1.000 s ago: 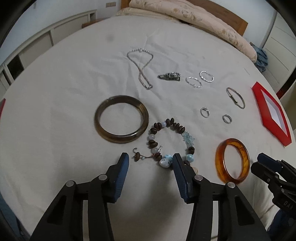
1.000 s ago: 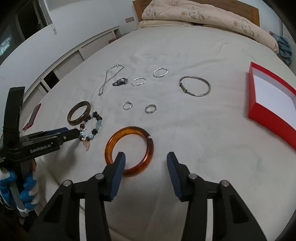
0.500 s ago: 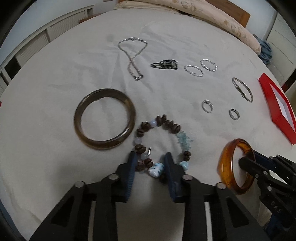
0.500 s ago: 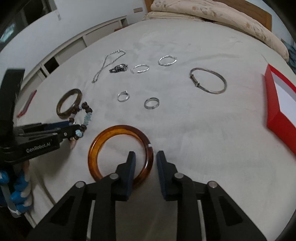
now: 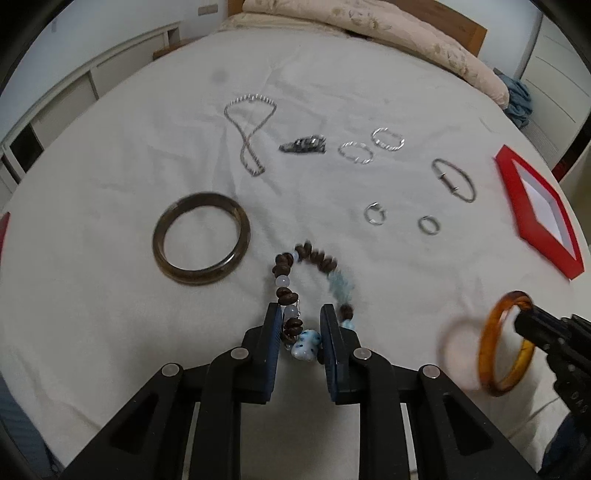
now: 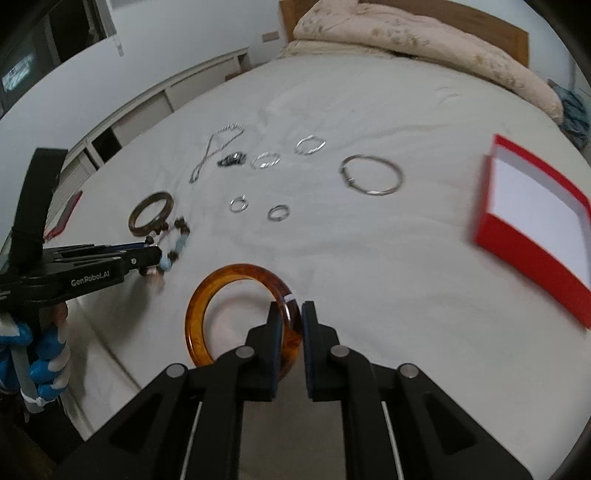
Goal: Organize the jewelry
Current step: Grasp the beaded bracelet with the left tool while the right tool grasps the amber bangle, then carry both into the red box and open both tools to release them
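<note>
My left gripper [image 5: 299, 314] is shut on the beaded bracelet [image 5: 314, 258] of brown and pale blue beads and holds it just off the white bed; it also shows in the right wrist view [image 6: 173, 243]. My right gripper [image 6: 291, 310] is shut on the amber bangle [image 6: 207, 295], lifted and tilted above the sheet; the bangle also shows in the left wrist view [image 5: 487, 350]. The open red box [image 6: 524, 243] with a white inside lies to the right.
On the bed lie a dark brown bangle [image 5: 201, 243], a silver chain [image 5: 251, 129], a dark clasp piece [image 5: 303, 146], two twisted silver hoops [image 5: 356, 153], a thin silver bangle [image 5: 454, 179] and two small rings [image 5: 375, 214]. A quilt [image 5: 369, 29] lies at the headboard.
Both grippers have closed, the left on the beaded bracelet and the right on the amber bangle, and both pieces have lifted off the sheet.
</note>
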Tool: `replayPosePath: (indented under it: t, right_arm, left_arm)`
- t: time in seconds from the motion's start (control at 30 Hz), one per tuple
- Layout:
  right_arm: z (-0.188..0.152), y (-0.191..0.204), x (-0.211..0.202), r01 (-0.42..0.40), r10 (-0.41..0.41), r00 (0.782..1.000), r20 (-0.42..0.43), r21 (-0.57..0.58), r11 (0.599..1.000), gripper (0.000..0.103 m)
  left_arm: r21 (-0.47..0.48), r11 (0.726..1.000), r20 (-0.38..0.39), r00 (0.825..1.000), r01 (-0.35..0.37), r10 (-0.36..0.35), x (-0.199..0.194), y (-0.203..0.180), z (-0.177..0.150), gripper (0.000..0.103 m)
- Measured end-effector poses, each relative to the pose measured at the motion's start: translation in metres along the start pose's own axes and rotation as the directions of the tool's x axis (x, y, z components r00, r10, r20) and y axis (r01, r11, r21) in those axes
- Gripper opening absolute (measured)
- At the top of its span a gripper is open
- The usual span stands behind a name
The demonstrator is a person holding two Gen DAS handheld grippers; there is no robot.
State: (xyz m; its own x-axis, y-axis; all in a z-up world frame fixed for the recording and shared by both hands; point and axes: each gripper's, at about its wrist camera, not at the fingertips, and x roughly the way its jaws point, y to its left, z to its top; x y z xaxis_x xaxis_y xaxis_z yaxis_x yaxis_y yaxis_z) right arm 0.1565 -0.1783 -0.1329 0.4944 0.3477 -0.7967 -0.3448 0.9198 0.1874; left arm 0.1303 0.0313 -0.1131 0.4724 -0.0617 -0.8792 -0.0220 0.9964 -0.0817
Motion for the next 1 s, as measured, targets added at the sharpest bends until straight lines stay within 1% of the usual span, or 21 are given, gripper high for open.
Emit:
replayPosePath:
  t: [0.13, 0.23, 0.3, 0.37, 0.47, 0.53, 0.57, 0.63, 0.67, 0.73, 0.83, 0.87, 0.93, 0.97, 1.0]
  right_arm:
    - [-0.006, -0.009, -0.036, 0.023, -0.024, 0.998, 0.049, 0.026, 0.999, 0.010]
    - [-0.011, -0.014, -0.062, 0.036, -0.039, 0.996, 0.084, 0.042, 0.998, 0.009]
    - [-0.015, -0.020, -0.077, 0.045, -0.051, 0.993, 0.104, 0.054, 0.997, 0.009]
    - [-0.018, -0.028, -0.091, 0.060, -0.067, 0.990, 0.123, 0.066, 0.996, 0.009]
    - [-0.019, -0.050, -0.113, 0.090, -0.103, 0.983, 0.149, 0.091, 0.992, 0.009]
    - [-0.017, -0.073, -0.126, 0.121, -0.138, 0.977, 0.163, 0.111, 0.986, 0.009]
    - [-0.014, -0.084, -0.129, 0.134, -0.153, 0.974, 0.165, 0.120, 0.984, 0.009]
    - [-0.008, -0.109, -0.135, 0.160, -0.183, 0.969, 0.165, 0.143, 0.977, 0.010]
    - [-0.003, -0.126, -0.137, 0.178, -0.203, 0.966, 0.162, 0.159, 0.971, 0.010]
    - [0.005, -0.148, -0.137, 0.195, -0.223, 0.962, 0.155, 0.177, 0.965, 0.010]
    - [0.018, -0.185, -0.130, 0.222, -0.251, 0.958, 0.136, 0.197, 0.955, 0.010]
    - [0.021, -0.197, -0.127, 0.229, -0.258, 0.958, 0.129, 0.204, 0.952, 0.010]
    - [0.030, -0.221, -0.115, 0.235, -0.265, 0.958, 0.110, 0.226, 0.945, 0.010]
    - [0.031, -0.228, -0.112, 0.239, -0.268, 0.958, 0.104, 0.230, 0.943, 0.010]
    - [0.034, -0.240, -0.105, 0.242, -0.270, 0.958, 0.093, 0.238, 0.941, 0.010]
  left_arm:
    - [0.013, 1.000, 0.043, 0.999, 0.003, -0.003, -0.025, -0.008, 0.002, 0.021]
    - [0.033, 0.999, 0.077, 0.997, 0.016, -0.018, -0.046, -0.016, 0.004, 0.021]
    - [0.058, 0.998, 0.103, 0.994, 0.033, -0.039, -0.063, -0.031, 0.005, 0.021]
    - [0.080, 0.996, 0.119, 0.991, 0.050, -0.059, -0.071, -0.047, 0.011, 0.021]
    - [0.118, 0.990, 0.132, 0.987, 0.074, -0.089, -0.081, -0.074, 0.023, 0.021]
    - [0.158, 0.983, 0.141, 0.984, 0.089, -0.112, -0.085, -0.096, 0.031, 0.021]
    - [0.185, 0.977, 0.143, 0.981, 0.103, -0.130, -0.086, -0.112, 0.038, 0.021]
    - [0.211, 0.970, 0.146, 0.977, 0.124, -0.156, -0.085, -0.132, 0.047, 0.021]
    - [0.232, 0.962, 0.146, 0.972, 0.146, -0.182, -0.085, -0.149, 0.054, 0.021]
    - [0.265, 0.948, 0.143, 0.965, 0.175, -0.218, -0.081, -0.174, 0.068, 0.021]
    - [0.320, 0.923, 0.133, 0.954, 0.215, -0.268, -0.069, -0.213, 0.091, 0.021]
    - [0.330, 0.917, 0.131, 0.951, 0.223, -0.279, -0.067, -0.220, 0.096, 0.021]
    - [0.362, 0.896, 0.116, 0.942, 0.257, -0.316, -0.054, -0.252, 0.114, 0.021]
    - [0.369, 0.891, 0.111, 0.940, 0.263, -0.323, -0.050, -0.259, 0.119, 0.021]
    - [0.382, 0.883, 0.101, 0.937, 0.274, -0.335, -0.040, -0.275, 0.127, 0.021]
